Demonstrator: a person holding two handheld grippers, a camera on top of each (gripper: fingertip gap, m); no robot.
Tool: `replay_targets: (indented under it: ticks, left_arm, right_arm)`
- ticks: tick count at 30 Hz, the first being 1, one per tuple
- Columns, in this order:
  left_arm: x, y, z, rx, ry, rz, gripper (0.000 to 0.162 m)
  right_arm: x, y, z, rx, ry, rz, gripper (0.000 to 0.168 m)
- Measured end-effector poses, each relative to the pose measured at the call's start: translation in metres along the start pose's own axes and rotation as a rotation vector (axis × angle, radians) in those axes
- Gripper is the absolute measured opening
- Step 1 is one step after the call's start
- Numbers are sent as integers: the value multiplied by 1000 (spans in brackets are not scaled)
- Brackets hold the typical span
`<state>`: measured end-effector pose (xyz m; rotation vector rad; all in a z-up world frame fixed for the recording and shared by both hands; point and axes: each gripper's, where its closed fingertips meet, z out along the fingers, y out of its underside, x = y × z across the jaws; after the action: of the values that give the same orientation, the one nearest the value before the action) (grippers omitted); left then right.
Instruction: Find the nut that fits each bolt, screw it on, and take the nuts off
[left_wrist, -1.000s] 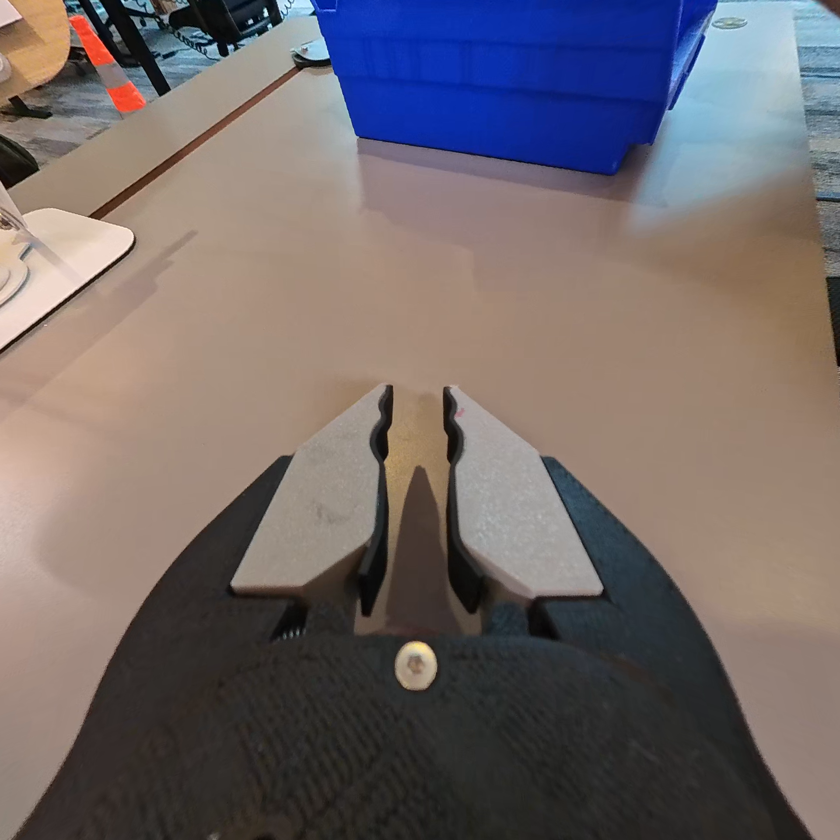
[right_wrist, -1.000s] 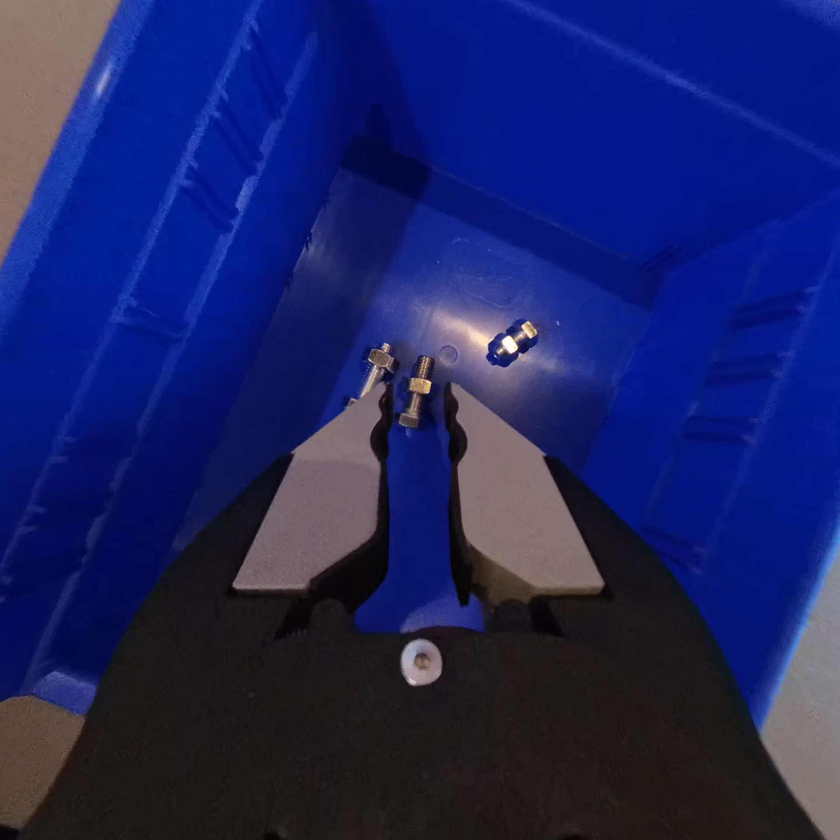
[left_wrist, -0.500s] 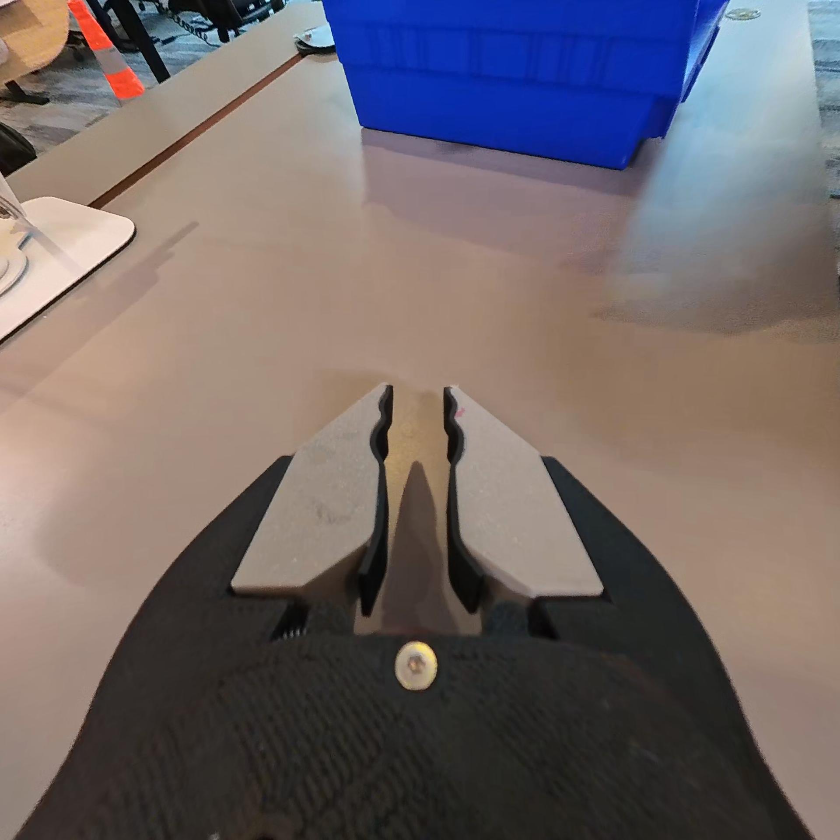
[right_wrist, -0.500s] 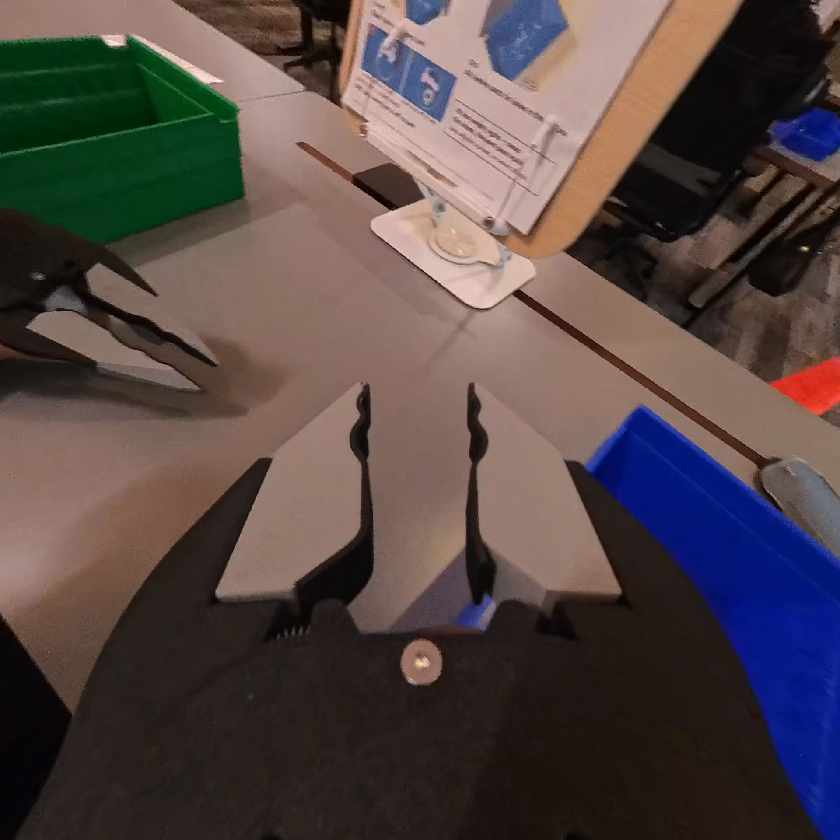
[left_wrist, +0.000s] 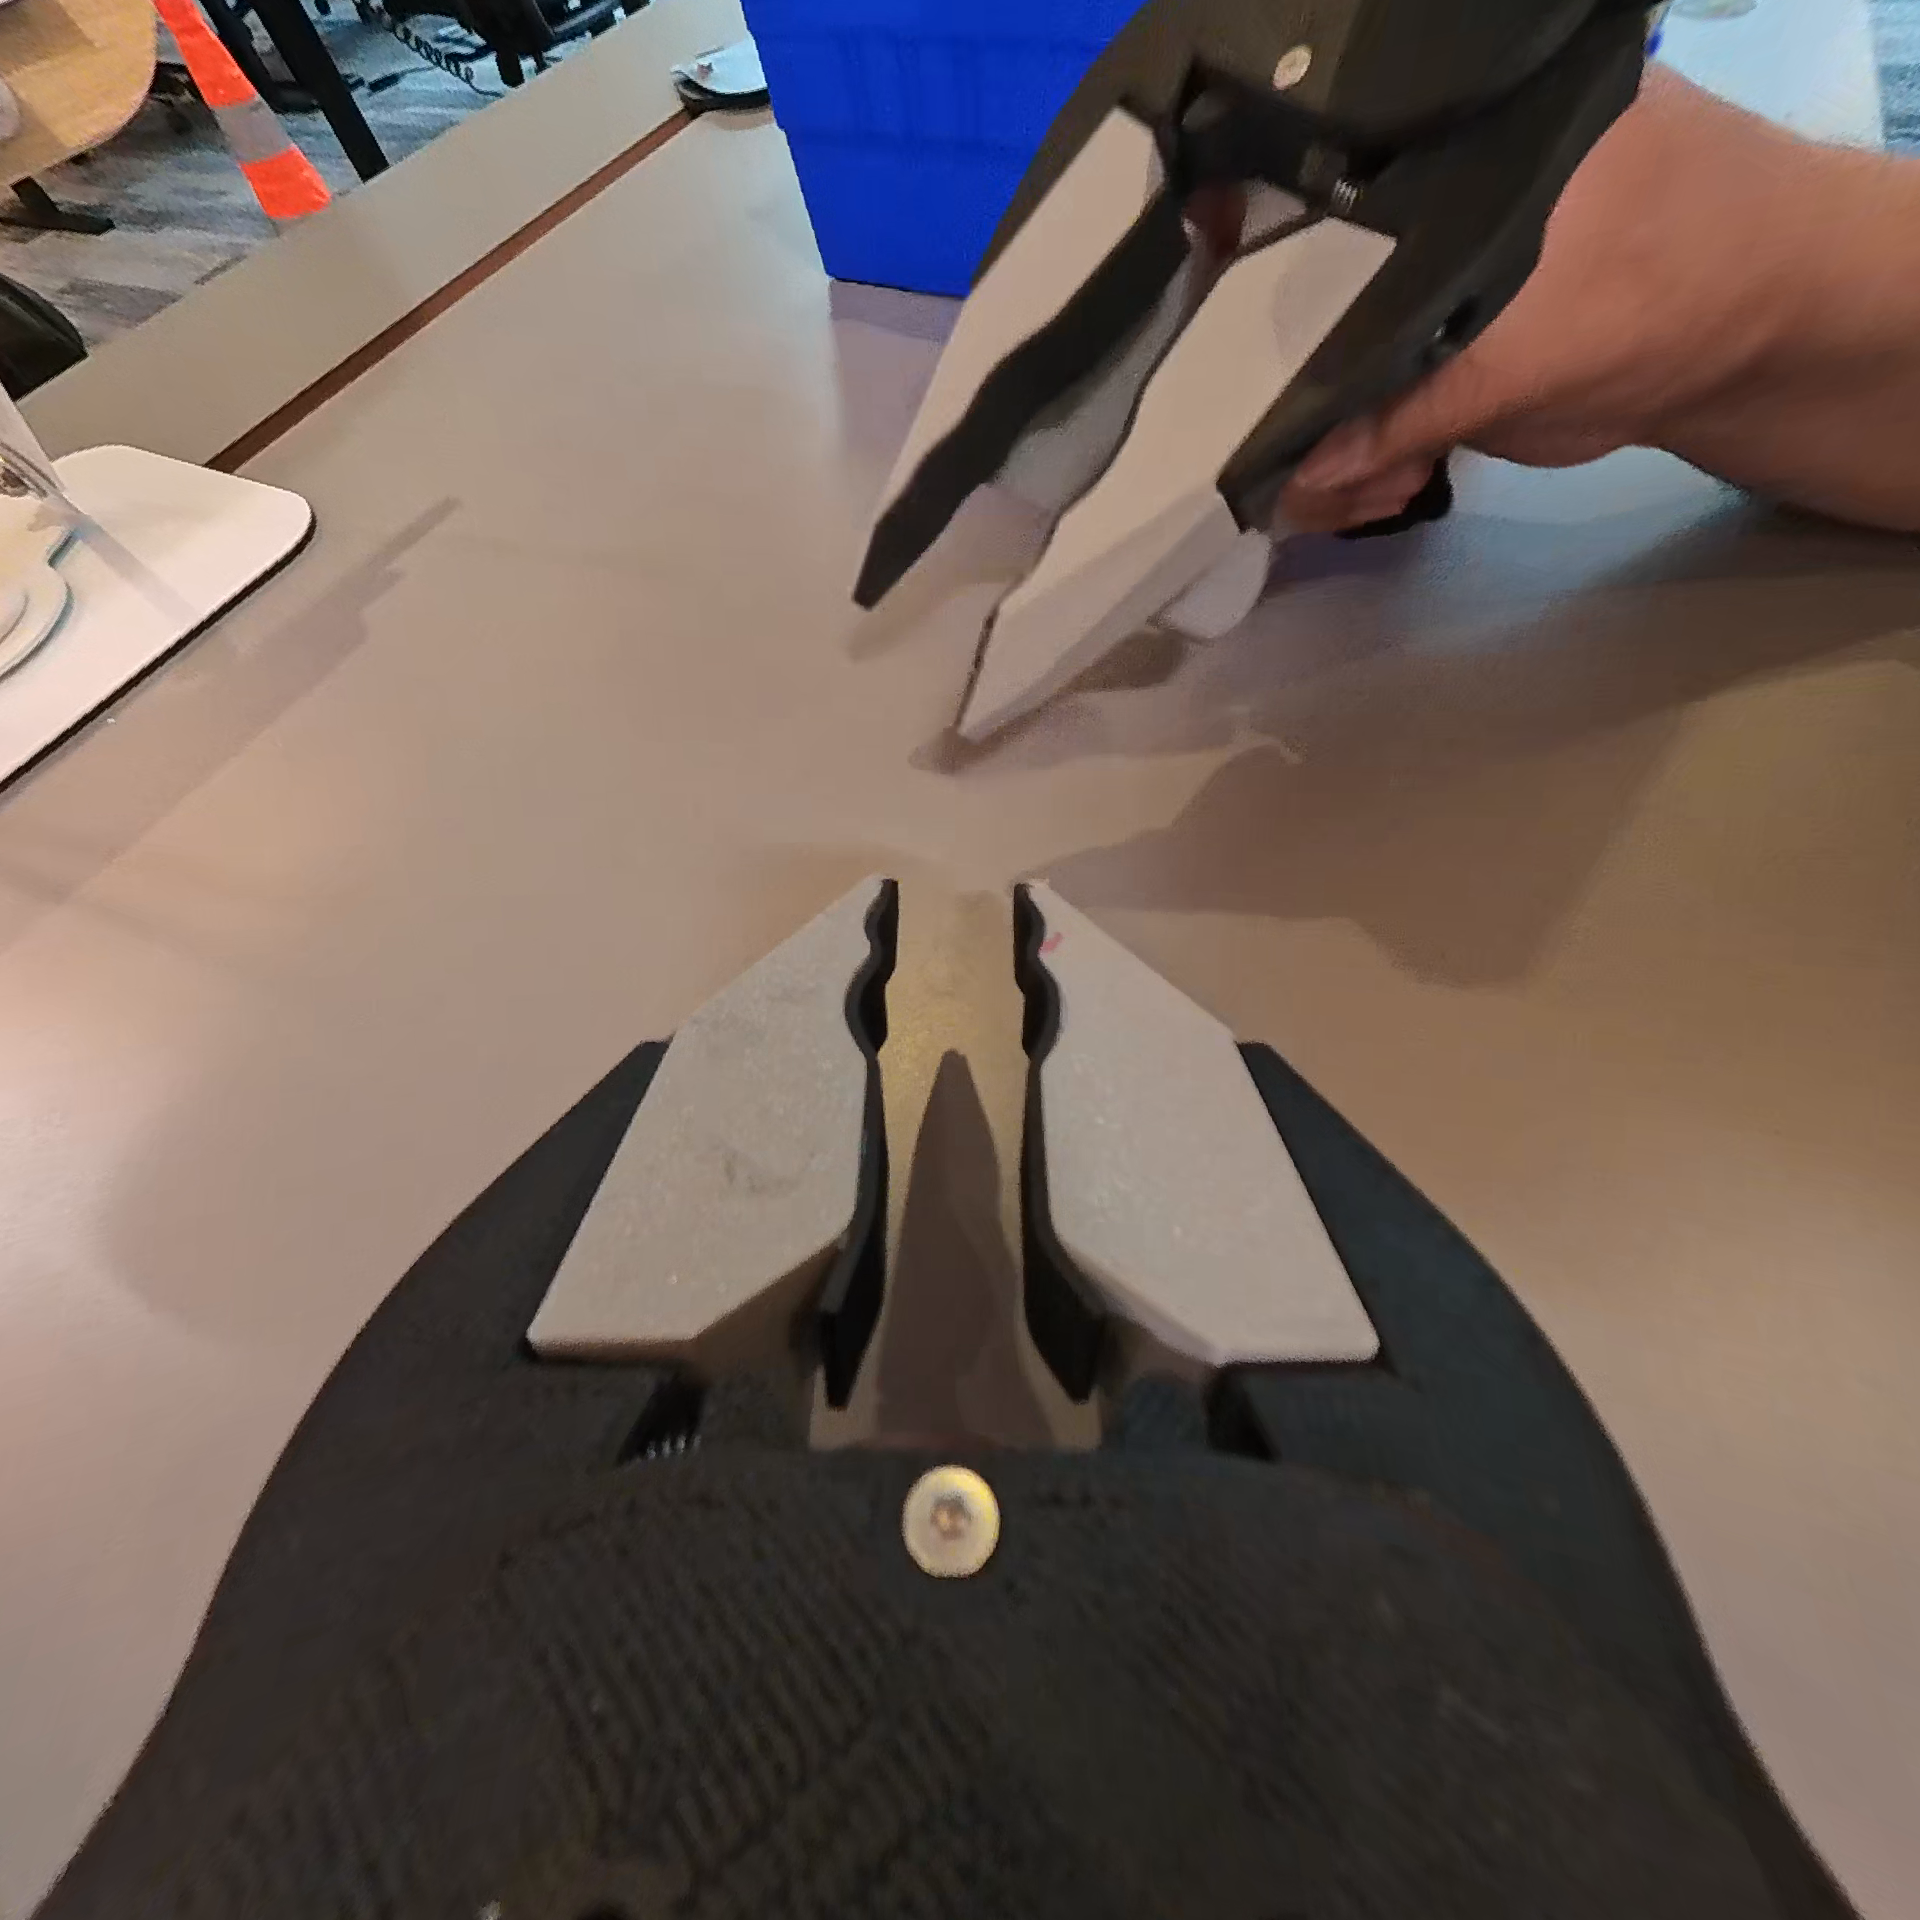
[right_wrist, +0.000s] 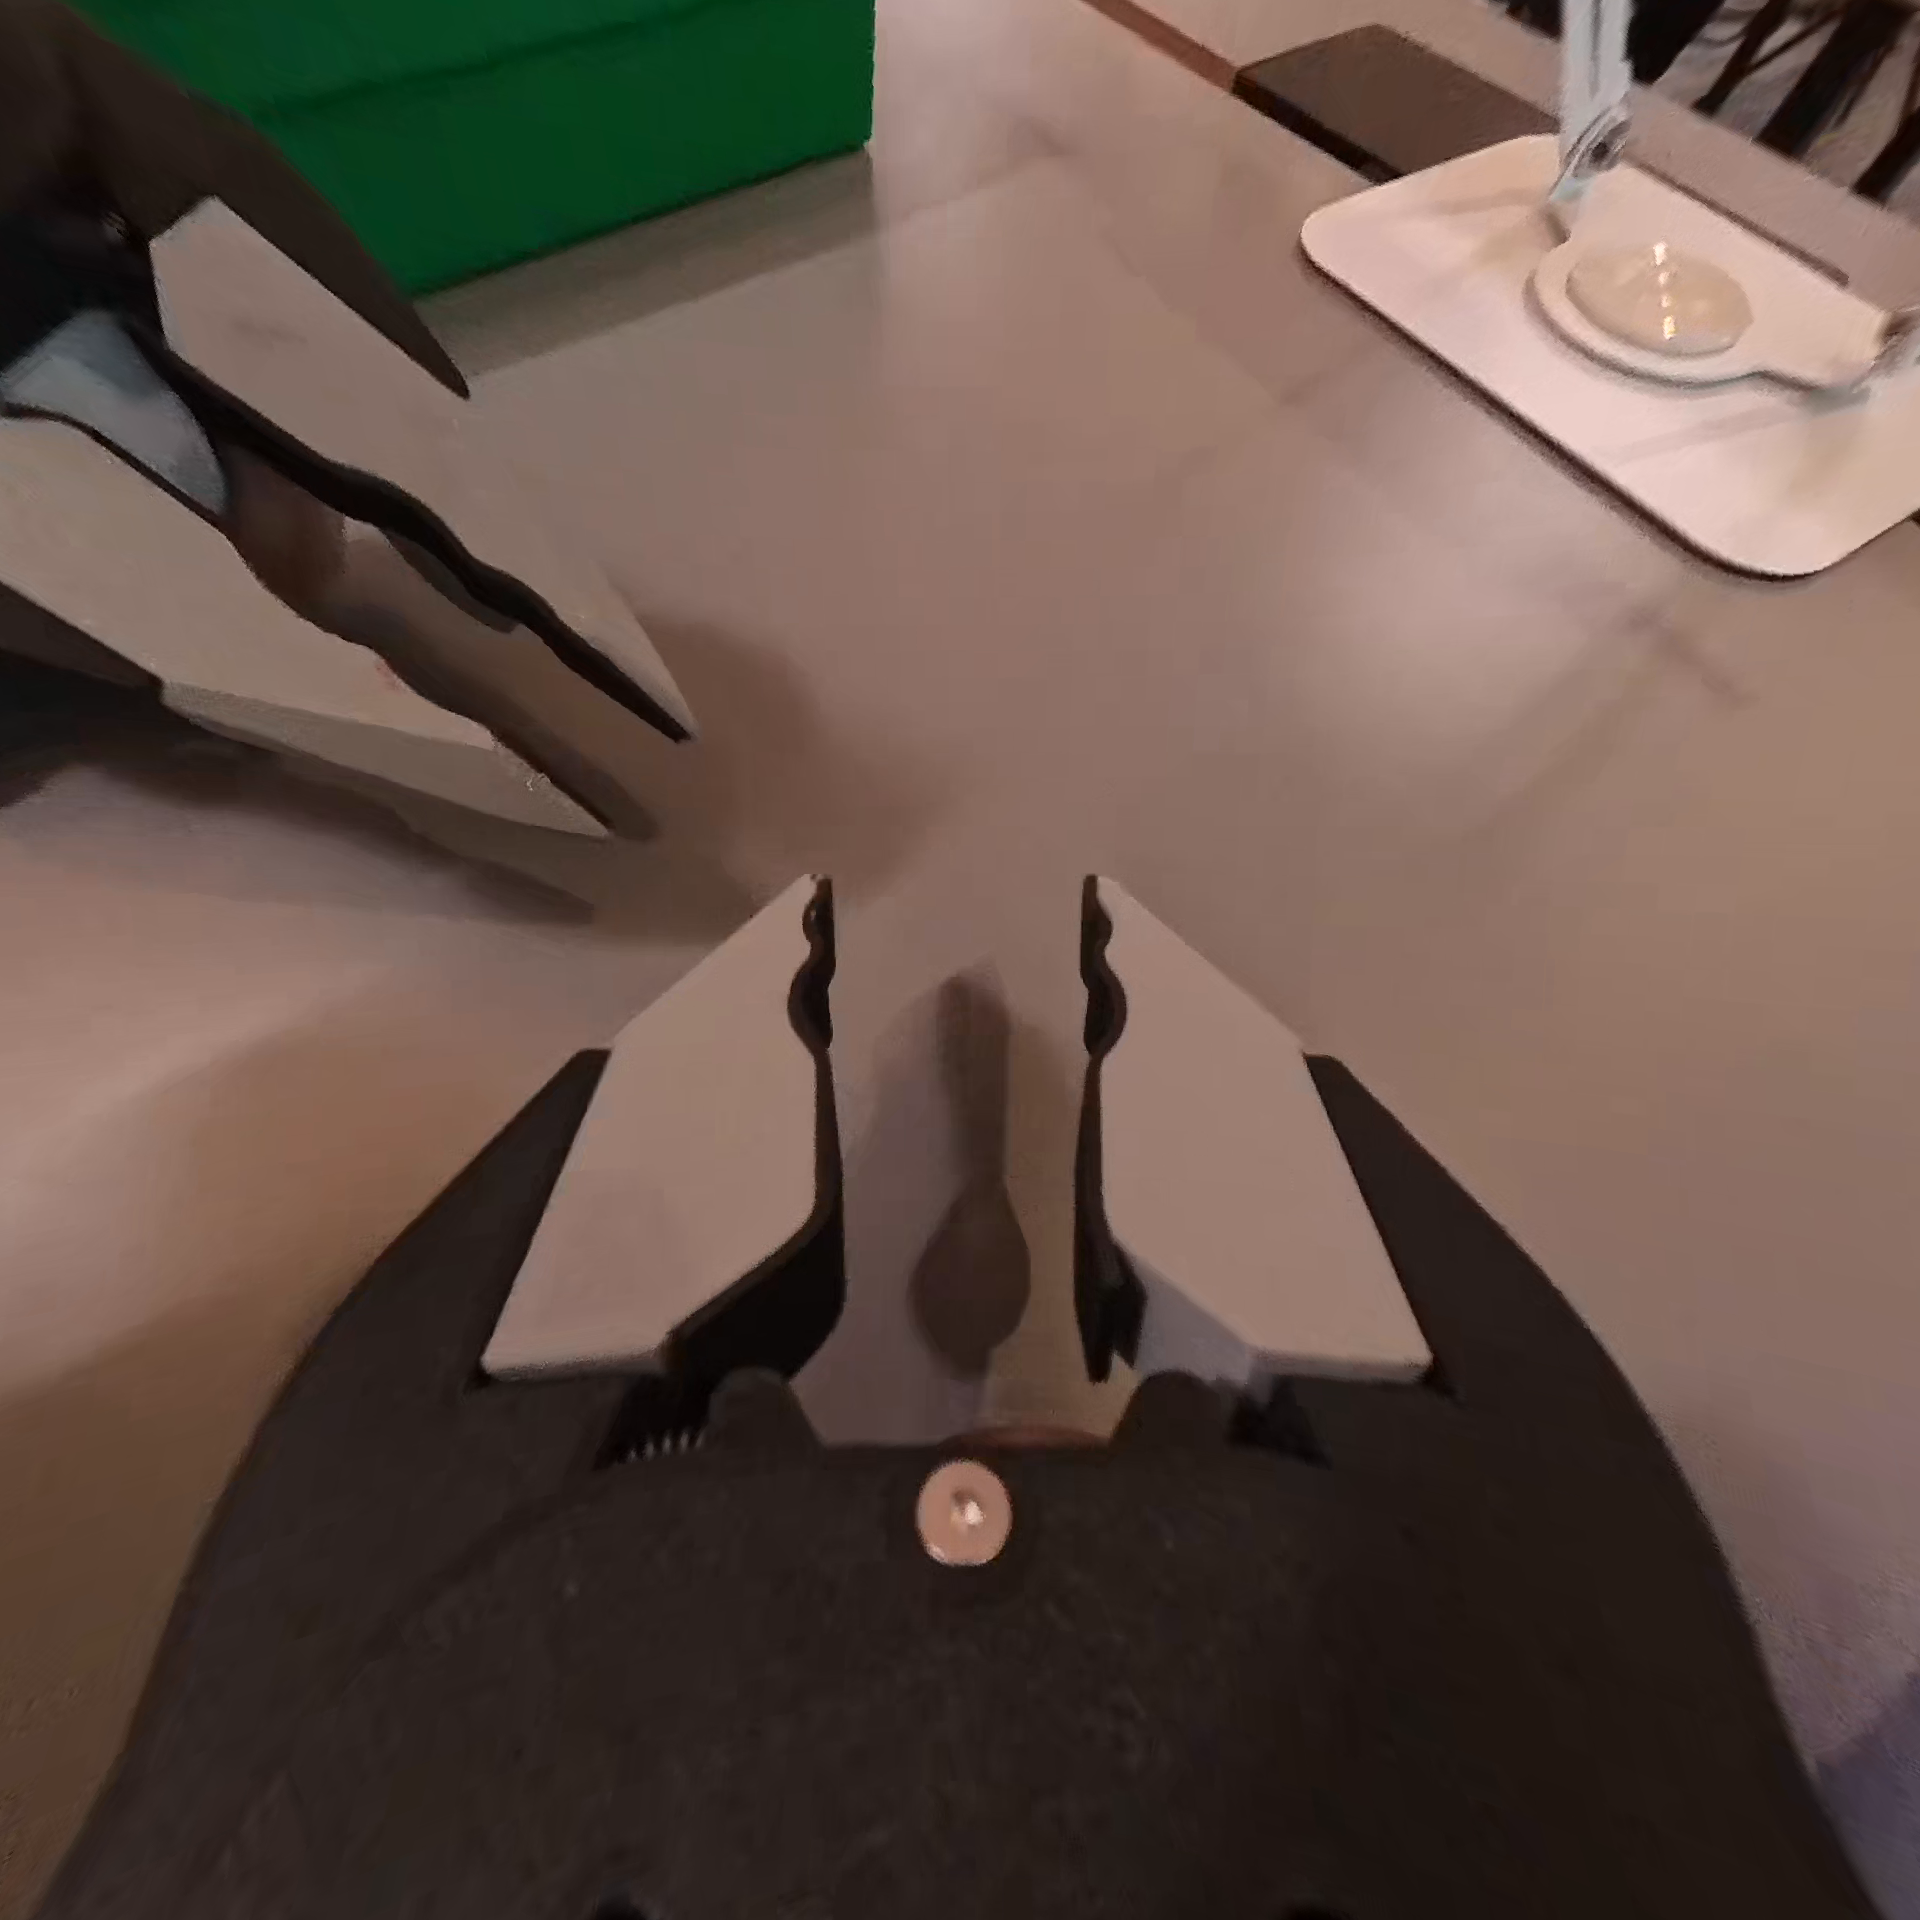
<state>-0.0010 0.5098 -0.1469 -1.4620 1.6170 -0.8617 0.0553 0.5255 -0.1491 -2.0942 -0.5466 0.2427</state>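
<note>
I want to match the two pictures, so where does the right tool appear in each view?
Left wrist view: the right tool comes in from the upper right, tips near the brown tabletop.
Right wrist view: it fills the bottom centre, open and empty.
Shared landmark: the flat white stand base.

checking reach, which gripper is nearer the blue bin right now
Right. The right gripper is tipped down to the table just in front of the blue bin; the left gripper sits farther back, facing the bin with the right one between.
</note>
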Motion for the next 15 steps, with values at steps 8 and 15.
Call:
replay_targets:
  ticks: [8,15]
  left_arm:
    - [-2,2,1,-12,-21,17,20]
    - [-4,1,1,-6,-24,4,20]
  right_arm:
    - [-7,6,4,-12,-6,-27,45]
    - [-7,5,3,-6,-7,-22,45]
